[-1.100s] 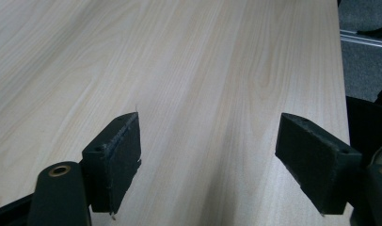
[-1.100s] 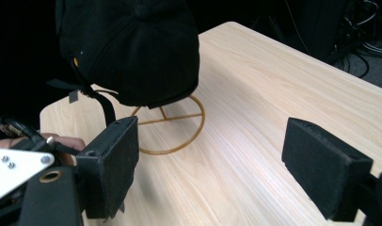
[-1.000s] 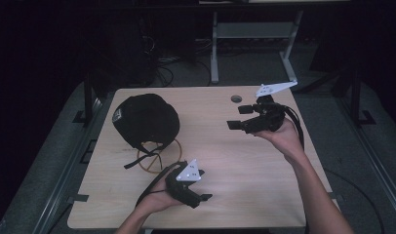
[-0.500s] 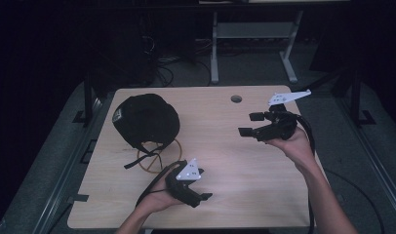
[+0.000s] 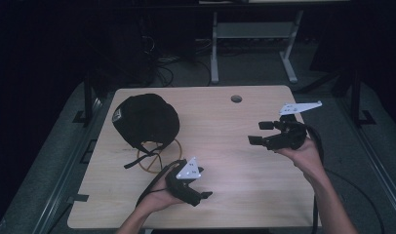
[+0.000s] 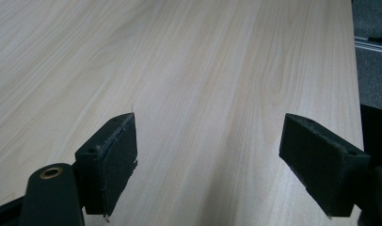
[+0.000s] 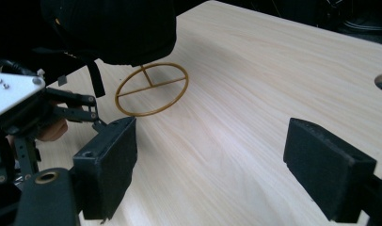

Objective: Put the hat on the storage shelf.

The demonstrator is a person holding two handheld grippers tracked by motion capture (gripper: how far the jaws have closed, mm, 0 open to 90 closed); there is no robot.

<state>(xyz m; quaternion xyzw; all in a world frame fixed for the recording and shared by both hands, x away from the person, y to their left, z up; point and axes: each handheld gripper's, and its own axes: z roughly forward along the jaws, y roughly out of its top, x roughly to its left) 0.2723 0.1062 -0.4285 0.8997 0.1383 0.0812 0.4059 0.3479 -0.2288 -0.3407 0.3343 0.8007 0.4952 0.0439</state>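
Right gripper [image 5: 262,132]: jaws set wide apart, nothing between them, held above the bare tabletop [image 5: 225,126] and aimed toward the black cap [image 5: 146,119]. In the right gripper view the same jaws frame pale wood grain; beyond them lies the wooden ring stand [image 7: 151,89], a hoop with cross spokes, its far part under the cap's edge. A black strap [image 7: 92,75] hangs from the cap beside the ring.

Left gripper [image 5: 198,195]: jaws likewise spread wide and empty, seen in the left gripper view over plain tabletop. In the high view this gripper rests low, on the near side of the cap and close to the ring stand, with its grey three-cornered plate [image 5: 190,169] facing up.

The cap sits on the ring stand at the tabletop's far left part; the right gripper is well apart from it, across the tabletop. A round cable hole [image 5: 236,98] lies beyond the cap's right side, near the far edge.
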